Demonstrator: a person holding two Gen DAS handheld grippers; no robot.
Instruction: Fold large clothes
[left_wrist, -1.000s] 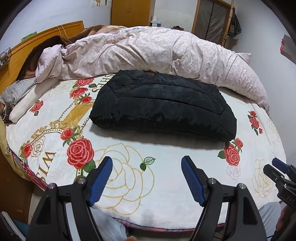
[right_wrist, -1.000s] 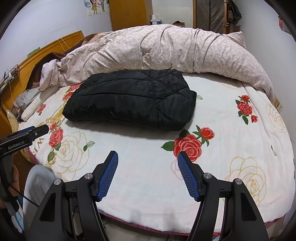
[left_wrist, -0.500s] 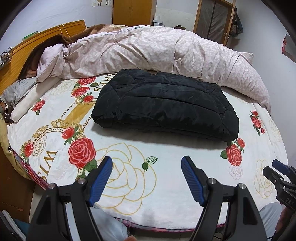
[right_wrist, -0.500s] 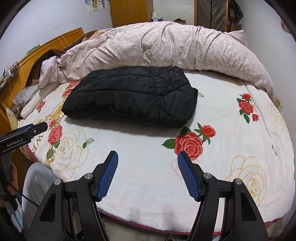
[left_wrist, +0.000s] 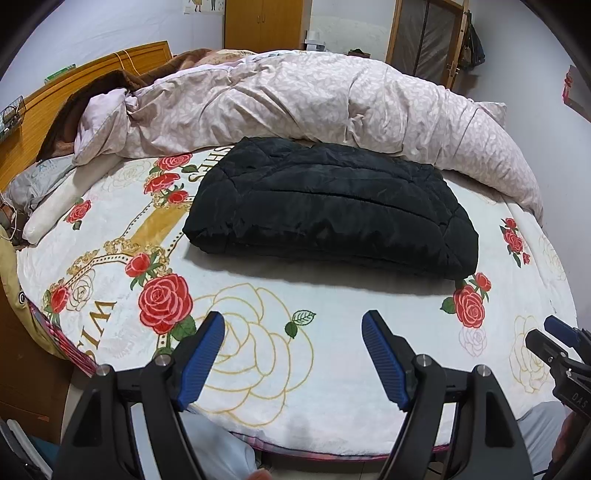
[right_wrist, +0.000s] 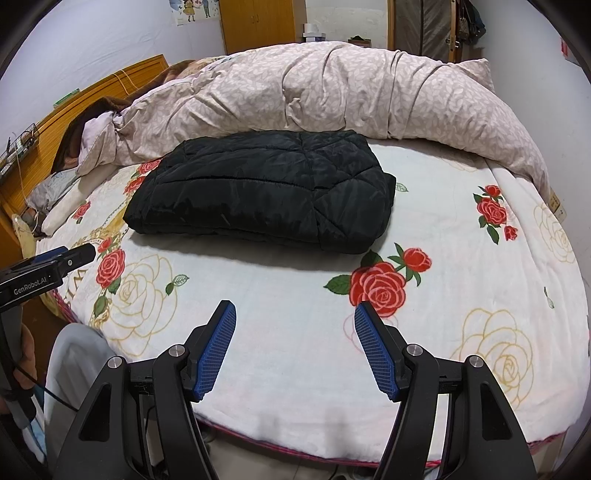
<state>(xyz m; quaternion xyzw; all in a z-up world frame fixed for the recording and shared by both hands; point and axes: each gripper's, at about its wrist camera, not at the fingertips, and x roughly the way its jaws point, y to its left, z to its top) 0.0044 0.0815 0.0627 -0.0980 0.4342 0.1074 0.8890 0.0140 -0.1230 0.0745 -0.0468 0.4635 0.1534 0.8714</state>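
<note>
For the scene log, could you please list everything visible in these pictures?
Folded quilted black jacket: one, black, middle of bed.
Rose-print white blanket: one, white with red and gold roses, covering the bed.
Pale pink leaf-print duvet: one, pink, bunched along the bed's far side.
Wooden headboard: one, orange-brown, left end.
Wooden wardrobe: one, orange-brown, back wall.
Left hand-held gripper: one, black with blue pads, open, over near bed edge.
Right hand-held gripper: one, same colours, open, over near bed edge.
</note>
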